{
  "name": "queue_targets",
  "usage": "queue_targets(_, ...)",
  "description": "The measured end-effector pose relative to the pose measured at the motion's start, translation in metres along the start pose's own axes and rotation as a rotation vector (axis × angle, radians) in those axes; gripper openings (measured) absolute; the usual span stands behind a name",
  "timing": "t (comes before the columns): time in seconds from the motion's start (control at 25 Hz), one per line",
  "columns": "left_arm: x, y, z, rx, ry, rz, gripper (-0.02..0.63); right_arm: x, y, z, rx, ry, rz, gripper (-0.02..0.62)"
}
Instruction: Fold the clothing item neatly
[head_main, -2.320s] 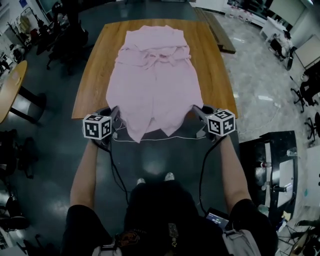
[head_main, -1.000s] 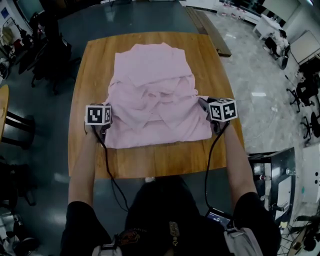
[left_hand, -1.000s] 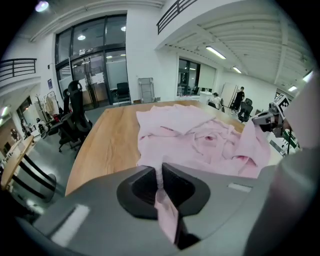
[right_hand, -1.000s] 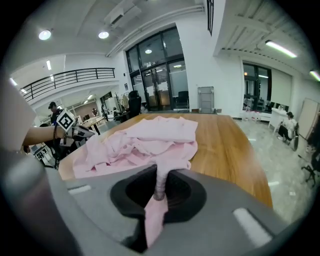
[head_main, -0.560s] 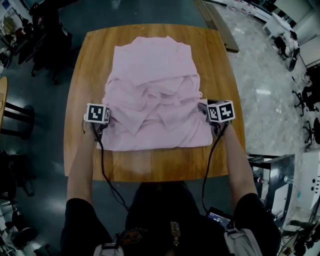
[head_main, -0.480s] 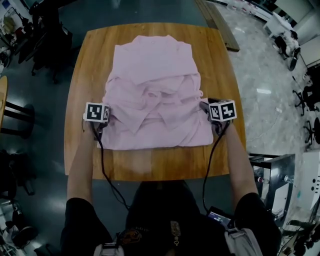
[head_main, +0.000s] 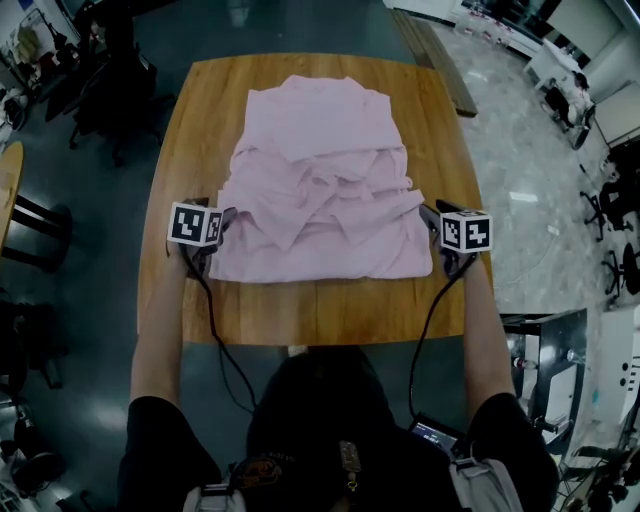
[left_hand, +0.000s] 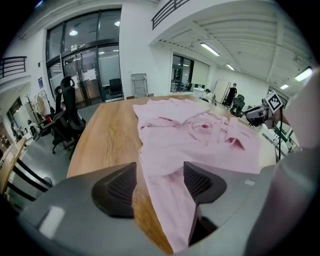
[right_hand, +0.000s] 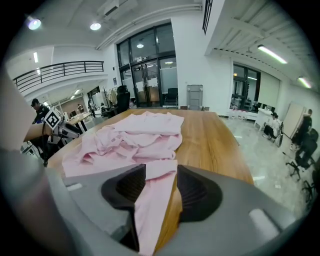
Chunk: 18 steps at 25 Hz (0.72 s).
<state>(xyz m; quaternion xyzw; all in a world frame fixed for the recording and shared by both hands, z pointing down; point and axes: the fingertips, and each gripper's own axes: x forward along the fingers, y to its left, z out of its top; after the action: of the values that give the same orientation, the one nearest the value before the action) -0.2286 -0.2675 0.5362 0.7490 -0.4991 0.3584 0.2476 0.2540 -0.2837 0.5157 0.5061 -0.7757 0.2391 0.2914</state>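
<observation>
A pink garment (head_main: 320, 180) lies on a wooden table (head_main: 190, 120), roughly centred on it. A straight, even edge runs along the side nearest the person. Rumpled layers and a collar are bunched across its middle, and a flatter part reaches toward the far end. The person holds the left gripper (head_main: 224, 218) at the garment's near left corner and the right gripper (head_main: 430, 214) at its near right corner, both tilted down toward the tabletop. The left gripper's jaws have just been opening and now stand spread wide. In the left gripper view a strip of the garment's edge runs between them, lying close along the right-hand pad (left_hand: 200, 181), while bare wood shows beside the left-hand pad. Neither pad squeezes the cloth. The right gripper's jaws have also just been opening and stand apart. In the right gripper view a strip of pink cloth lies loosely between them, nearer the left-hand pad (right_hand: 129, 187), with a sliver of wood showing on the other side. The cloth rests flat on the table on both sides, not lifted.
</observation>
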Motion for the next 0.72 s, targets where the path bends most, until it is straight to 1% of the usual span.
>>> queue_targets(0.16, -0.019, -0.011, -0.030, 0.035, 0.007, -0.034, 0.308, -0.027, 0.023, -0.020, 0.008, -0.005, -0.009, 0.187)
queue_targets(0.32, -0.031, -0.019, -0.064, 0.034, 0.023, -0.051, 0.308, -0.044, 0.037, -0.050, 0.033, -0.001, -0.028, 0.187)
queue_targets(0.4, -0.032, -0.022, -0.084, 0.025, 0.039, -0.043, 0.308, -0.048, 0.042, -0.068, 0.037, 0.019, -0.029, 0.187)
queue_targets(0.56, -0.036, -0.028, -0.111, -0.027, 0.042, -0.002, 0.308, -0.052, 0.048, -0.098, 0.033, 0.066, -0.035, 0.187)
queue_targets(0.68, -0.039, -0.027, -0.127, -0.057, 0.050, 0.026, 0.308, -0.050, 0.051, -0.117, 0.042, 0.084, -0.014, 0.189)
queue_targets(0.72, -0.039, -0.029, -0.130, -0.063, 0.052, 0.028, 0.308, -0.050, 0.050, -0.124, 0.041, 0.091, -0.005, 0.198)
